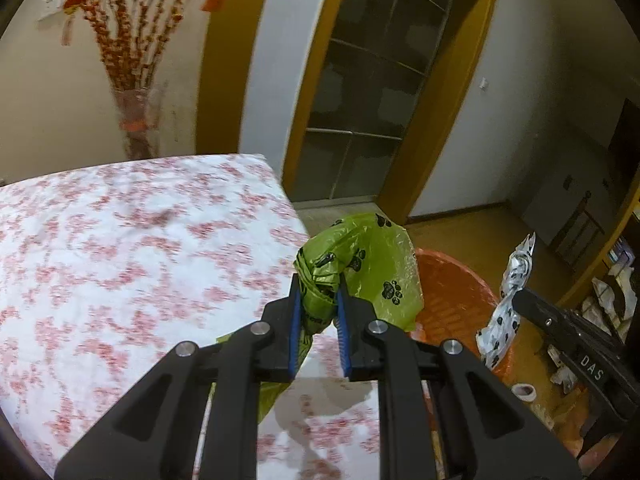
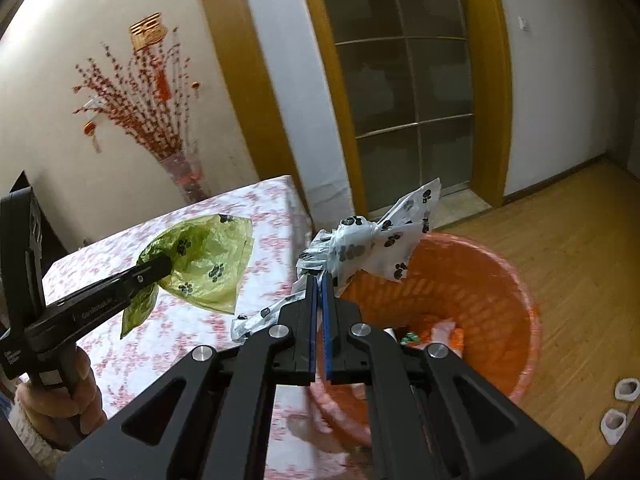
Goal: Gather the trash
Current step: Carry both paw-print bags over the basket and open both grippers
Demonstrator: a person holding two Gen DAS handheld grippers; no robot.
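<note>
My left gripper (image 1: 319, 294) is shut on a green plastic bag with black paw prints (image 1: 360, 264), held in the air over the table's right edge. It also shows in the right wrist view (image 2: 204, 264). My right gripper (image 2: 320, 280) is shut on a white plastic bag with black paw prints (image 2: 376, 240), held above the near rim of an orange bin (image 2: 480, 280). The white bag (image 1: 508, 304) and the orange bin (image 1: 452, 300) also show in the left wrist view. Some trash (image 2: 436, 332) lies in the bin.
A table with a red-flowered white cloth (image 1: 140, 260) stands left of the bin. A vase of red branches (image 2: 180, 168) stands behind it by the wall. A glass door (image 2: 404, 92) is beyond. Small white items (image 2: 624, 390) lie on the wooden floor.
</note>
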